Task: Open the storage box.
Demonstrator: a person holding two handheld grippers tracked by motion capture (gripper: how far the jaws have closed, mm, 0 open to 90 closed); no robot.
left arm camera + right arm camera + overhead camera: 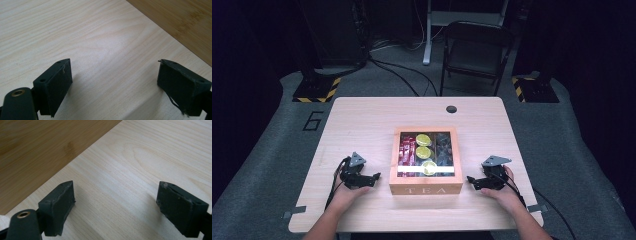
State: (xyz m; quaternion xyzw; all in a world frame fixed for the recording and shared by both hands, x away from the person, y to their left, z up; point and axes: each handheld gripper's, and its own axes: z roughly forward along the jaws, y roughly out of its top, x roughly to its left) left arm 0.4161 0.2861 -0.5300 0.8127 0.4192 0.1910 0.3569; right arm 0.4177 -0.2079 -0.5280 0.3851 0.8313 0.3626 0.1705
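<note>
The pale wooden table [362,120] carries a lidded wooden tea box [426,189] (glass top) at its centre, between the left gripper [374,177] and right gripper [472,180], both gaping wide with nothing between their jaws.

Pale wood-grain rectangular table [362,125]; tan wooden glass-lidded tea box [426,189] at centre frame, white "TEA" lettering, yellow discs [423,140] and red packets [406,152] inside.

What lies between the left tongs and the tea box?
Nothing: in the high view, bare table separates the open left tongs from the tea box. The left gripper view shows bare wood up to the box wall.
</note>
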